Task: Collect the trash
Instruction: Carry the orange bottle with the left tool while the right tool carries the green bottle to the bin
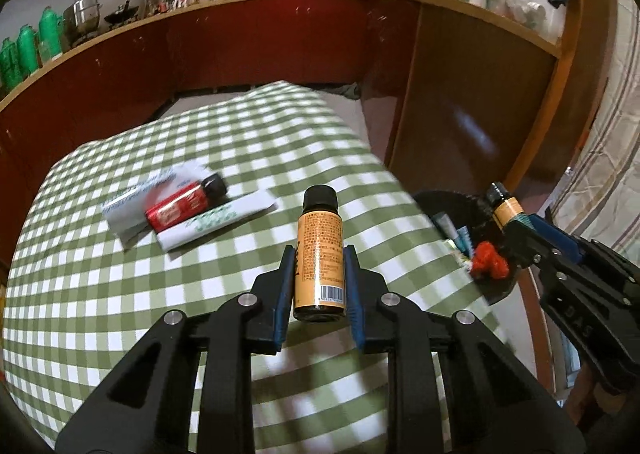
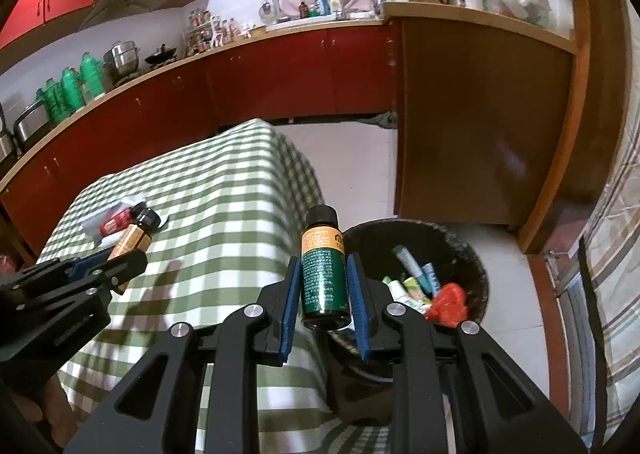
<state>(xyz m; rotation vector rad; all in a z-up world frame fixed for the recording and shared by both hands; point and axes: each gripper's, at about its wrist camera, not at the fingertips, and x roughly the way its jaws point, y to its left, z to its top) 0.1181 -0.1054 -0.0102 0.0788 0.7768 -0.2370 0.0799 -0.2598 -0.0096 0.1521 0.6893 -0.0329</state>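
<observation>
"DAS" embossed on the right gripper (image 1: 505, 232) body, barcode on the orange-label bottle (image 1: 320, 254), other print unreadable

The red bottle (image 1: 182, 204) and the papers (image 1: 216, 220) under it are smeared by blur, their print unreadable. The bin (image 2: 476, 254) is half hidden: its near rim sits behind the right gripper (image 2: 324, 294), its floor under trash (tubes, something red). Small text on the orange bottle (image 1: 320, 254) is too fine to read.
</observation>
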